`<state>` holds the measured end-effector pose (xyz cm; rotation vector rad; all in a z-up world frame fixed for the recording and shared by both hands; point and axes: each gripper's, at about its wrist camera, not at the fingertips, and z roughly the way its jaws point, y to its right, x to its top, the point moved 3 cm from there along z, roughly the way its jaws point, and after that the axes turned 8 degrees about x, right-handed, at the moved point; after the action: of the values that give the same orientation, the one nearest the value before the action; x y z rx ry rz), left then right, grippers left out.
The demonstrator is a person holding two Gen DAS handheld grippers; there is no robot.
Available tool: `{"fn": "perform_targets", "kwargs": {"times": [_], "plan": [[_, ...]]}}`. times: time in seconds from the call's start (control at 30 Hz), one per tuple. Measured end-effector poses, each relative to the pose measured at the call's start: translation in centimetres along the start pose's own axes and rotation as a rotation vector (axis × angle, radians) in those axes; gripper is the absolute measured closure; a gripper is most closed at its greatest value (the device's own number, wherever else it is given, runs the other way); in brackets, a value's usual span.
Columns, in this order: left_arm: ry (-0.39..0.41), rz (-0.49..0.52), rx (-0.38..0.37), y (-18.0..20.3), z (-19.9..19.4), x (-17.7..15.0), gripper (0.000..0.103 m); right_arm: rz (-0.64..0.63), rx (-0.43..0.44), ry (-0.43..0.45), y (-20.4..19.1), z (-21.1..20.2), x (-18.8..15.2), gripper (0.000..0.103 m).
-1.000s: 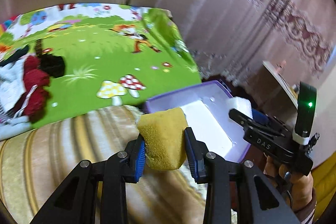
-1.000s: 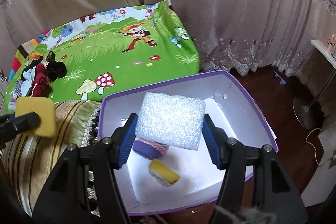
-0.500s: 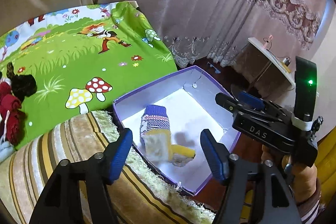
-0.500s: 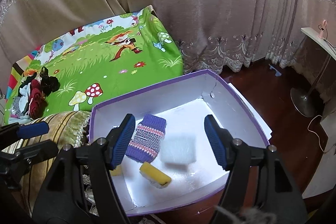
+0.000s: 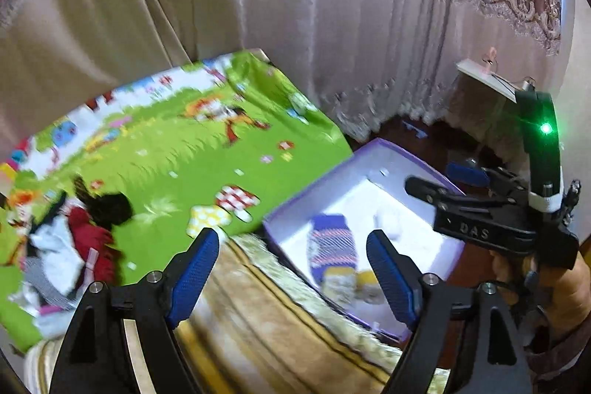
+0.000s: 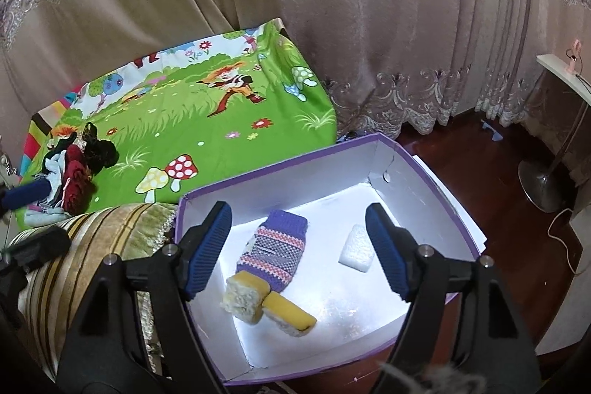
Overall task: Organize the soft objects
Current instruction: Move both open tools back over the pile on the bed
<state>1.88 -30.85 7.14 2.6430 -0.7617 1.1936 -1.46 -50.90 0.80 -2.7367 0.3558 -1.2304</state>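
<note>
- Left gripper (image 5: 291, 274): jaws opening, nothing btwn them, over striped gold cushion (image 5: 258, 320).
- Right gripper (image 6: 299, 246): jaws opening, nothing gripped, above purple cardboard box w/ white inside (image 6: 436, 180).
- In box: purple patterned knit sock (image 6: 275, 246) at centre; two yellow sponges (image 6: 245, 296) (image 6: 290, 314) touching at its near end; white foam block (image 6: 356, 248) to the right, apart from sock.
- Pile of red, black & white clothes (image 6: 74, 180) far left on green cartoon blanket (image 6: 207, 120).
</note>
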Motion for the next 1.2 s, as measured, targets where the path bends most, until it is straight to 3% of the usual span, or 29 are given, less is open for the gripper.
{"fn": "perform_targets", "kwargs": {"times": [0.13, 0.27, 0.37, 0.5, 0.73, 1.2], "plan": [[0.062, 0.012, 0.042, -1.9, -0.9, 0.2, 0.02, -0.026, 0.024, 0.003, -1.4, 0.0, 0.5, 0.025], [0.062, 0.009, 0.059, -3.8, -0.9, -0.5, 0.02, -0.054, 0.052, 0.002, -2.9, 0.1, 0.9, 0.025], [0.077, -0.046, 0.009, -5.9, -1.2, -1.1, 0.02, -0.068, 0.083, -0.002, -4.0, 0.4, 1.2, 0.025], [0.046, -0.111, 0.013, -8.9, -1.3, -1.7, 0.02, -0.095, 0.108, -0.018, -5.8, 1.1, 1.6, 0.025], [0.06, -0.22, 0.009, -14.7, -1.7, -2.7, 0.02, -0.117, 0.198, -0.056, -9.1, 3.0, 2.6, 0.025], [0.011, -0.422, 0.163, -26.9, 0.4, -4.2, 0.02, -0.251, 0.309, -0.111, -17.4, 7.7, 5.1, 0.025]]}}
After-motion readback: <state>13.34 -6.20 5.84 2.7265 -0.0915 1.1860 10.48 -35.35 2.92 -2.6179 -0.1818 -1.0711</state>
